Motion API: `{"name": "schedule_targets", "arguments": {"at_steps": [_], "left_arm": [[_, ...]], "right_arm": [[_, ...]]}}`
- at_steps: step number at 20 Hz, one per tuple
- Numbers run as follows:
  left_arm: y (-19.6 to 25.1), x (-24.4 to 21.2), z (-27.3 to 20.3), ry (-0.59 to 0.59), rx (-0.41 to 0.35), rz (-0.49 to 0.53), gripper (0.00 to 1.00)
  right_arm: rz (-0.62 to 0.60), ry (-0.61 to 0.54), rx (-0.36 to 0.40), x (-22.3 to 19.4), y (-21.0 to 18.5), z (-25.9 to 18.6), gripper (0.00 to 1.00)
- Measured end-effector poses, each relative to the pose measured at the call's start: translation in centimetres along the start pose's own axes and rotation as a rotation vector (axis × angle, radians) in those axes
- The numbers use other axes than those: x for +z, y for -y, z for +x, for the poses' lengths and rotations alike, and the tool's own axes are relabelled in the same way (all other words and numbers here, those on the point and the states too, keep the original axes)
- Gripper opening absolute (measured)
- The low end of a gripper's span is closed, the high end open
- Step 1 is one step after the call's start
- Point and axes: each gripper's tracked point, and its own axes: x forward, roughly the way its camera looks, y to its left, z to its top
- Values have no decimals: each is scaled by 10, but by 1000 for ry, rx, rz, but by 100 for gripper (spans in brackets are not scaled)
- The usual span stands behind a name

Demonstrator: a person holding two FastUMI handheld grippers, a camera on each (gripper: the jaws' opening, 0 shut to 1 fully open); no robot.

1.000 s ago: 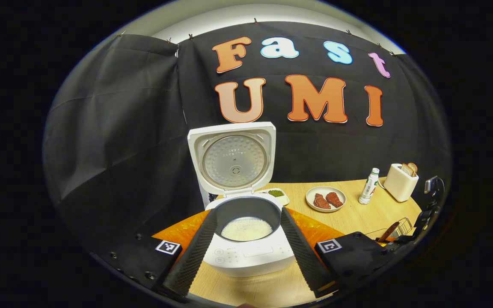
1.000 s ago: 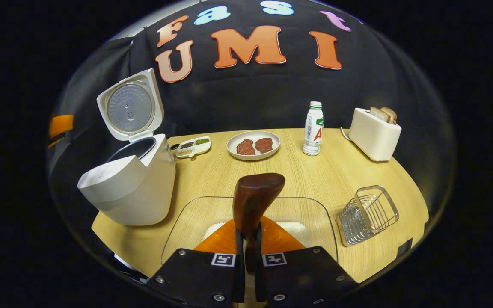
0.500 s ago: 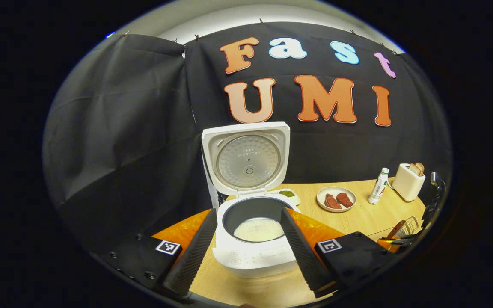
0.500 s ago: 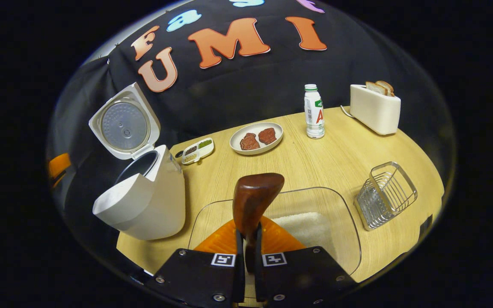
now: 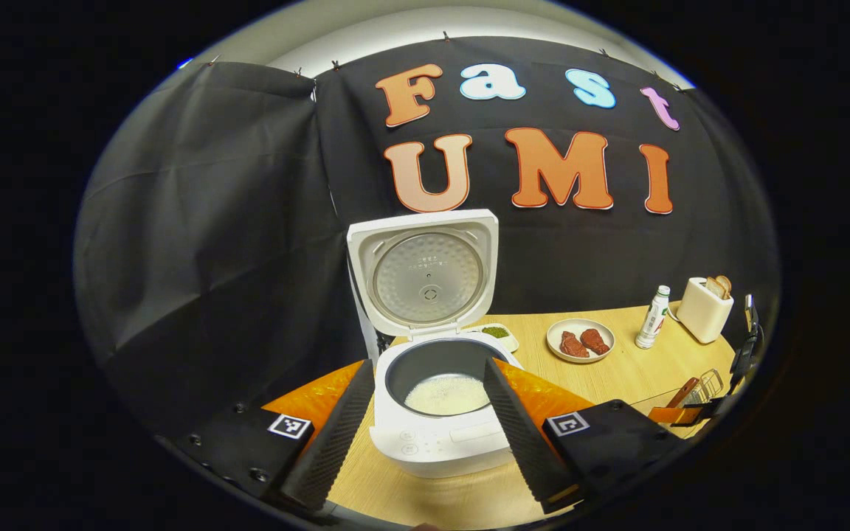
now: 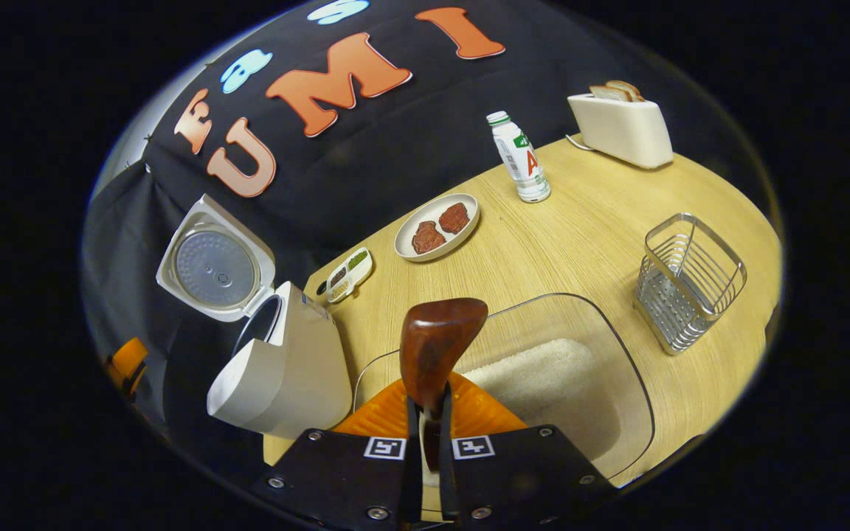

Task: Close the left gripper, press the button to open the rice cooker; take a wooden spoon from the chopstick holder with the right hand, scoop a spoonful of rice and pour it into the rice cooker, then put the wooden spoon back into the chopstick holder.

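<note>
Pinching the wooden spoon [image 6: 436, 350], the right gripper [image 6: 425, 442] tilts above the rice tray [image 6: 620, 369] ready to scoop, while the left gripper [image 5: 425, 428] idles spread before the open rice cooker [image 5: 440, 413].

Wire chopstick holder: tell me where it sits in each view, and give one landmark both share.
Left gripper view: the wire chopstick holder is at the far right, low, just right of the wooden spoon.
Right gripper view: it stands at the right on the table, right of the clear rice container.
Shared landmark: the white toaster holding bread.
</note>
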Motion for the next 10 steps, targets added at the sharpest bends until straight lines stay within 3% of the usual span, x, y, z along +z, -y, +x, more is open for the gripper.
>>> {"name": "schedule_targets", "arguments": {"at_steps": [10], "left_arm": [[18, 9, -2, 11, -19, 26, 97]], "right_arm": [[249, -49, 126, 1, 16, -3, 8]]}}
